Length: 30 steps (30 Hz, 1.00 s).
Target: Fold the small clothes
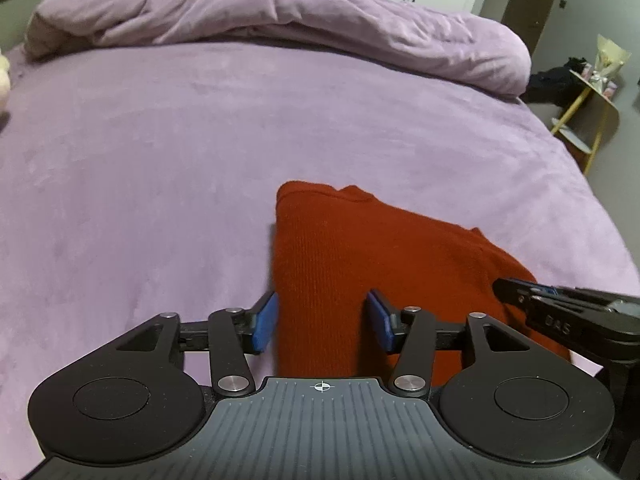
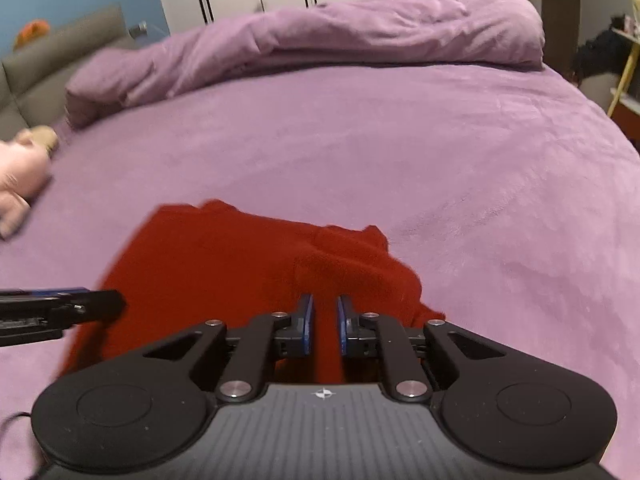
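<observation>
Left wrist view: the left gripper hovers with jaws wide apart over the red knitted garment lying on the purple plush bed. The right gripper, jaws nearly closed, seems to pinch the cloth's near edge. Best lift both corners evenly.

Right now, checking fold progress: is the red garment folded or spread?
Folded: the red garment lies as a compact block with a doubled edge on the purple bedsheet.
</observation>
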{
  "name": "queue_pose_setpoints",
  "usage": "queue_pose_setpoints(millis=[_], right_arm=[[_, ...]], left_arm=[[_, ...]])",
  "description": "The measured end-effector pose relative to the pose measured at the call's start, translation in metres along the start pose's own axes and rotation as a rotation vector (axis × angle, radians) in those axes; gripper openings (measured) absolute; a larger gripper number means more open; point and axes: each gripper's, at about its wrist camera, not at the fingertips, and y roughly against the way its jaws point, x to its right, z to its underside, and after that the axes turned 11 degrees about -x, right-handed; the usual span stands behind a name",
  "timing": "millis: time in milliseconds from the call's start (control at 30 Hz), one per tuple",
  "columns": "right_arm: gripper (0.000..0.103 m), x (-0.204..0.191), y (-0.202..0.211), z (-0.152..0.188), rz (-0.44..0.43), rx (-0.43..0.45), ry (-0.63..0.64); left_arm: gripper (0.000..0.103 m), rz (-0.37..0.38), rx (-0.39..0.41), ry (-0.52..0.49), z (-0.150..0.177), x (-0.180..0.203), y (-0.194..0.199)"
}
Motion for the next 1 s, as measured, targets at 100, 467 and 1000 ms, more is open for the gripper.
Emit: queue_pose_setpoints(millis=[100,467,1000], right_arm=[[0.007,0.005,-0.017,-0.003,0.092,0.002,0.046],[0.000,0.016,0.002,0.014,0.081,0.061,0.008],[0.025,0.039,0.103,0.151,-0.209,0.001,-0.338]], left_arm=[[0.067,-0.018,0.017,0.002,0.001,0.007,-0.012],[0.080,-0.081,0.053,-0.049,0.010,0.019,-0.022],[0.072,-0.032,-0.035,0.215,0.115,-0.047,0.079]])
